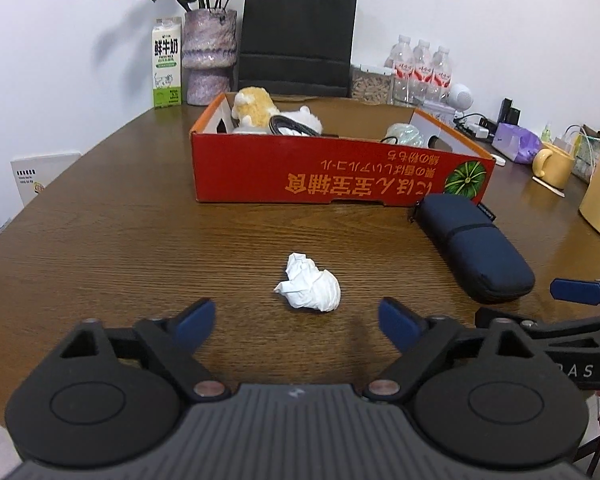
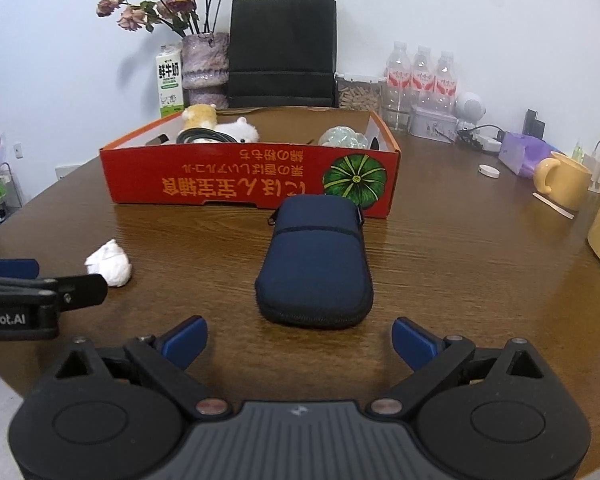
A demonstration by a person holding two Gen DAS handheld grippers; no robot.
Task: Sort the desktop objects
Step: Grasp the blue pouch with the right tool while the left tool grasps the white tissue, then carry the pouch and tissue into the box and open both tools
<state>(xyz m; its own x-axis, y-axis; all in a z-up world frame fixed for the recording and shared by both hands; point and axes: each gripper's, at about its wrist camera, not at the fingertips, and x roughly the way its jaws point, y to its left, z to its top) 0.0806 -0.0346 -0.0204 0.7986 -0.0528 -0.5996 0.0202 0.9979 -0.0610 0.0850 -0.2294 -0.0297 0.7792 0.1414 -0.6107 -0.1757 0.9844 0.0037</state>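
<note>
- My left claw (image 1: 296,322) is released, blue pads spread wide with nothing between them; the crumpled white tissue (image 1: 310,283) lies on the brown surface (image 1: 140,240) just ahead at 12 o'clock, not touched.
- My right claw (image 2: 300,340) is released too, empty, with the navy zip pouch (image 2: 315,264) just ahead at 12 o'clock.
- The pouch's far end sits against the red cardboard box (image 2: 220,184).
- From the tissue, the box stands at 12 o'clock and the pouch at 3 o'clock, apart.
- The box holds plush toys (image 1: 256,114), a black cable coil (image 2: 200,136) and a pale green bundle (image 1: 406,135).
</note>
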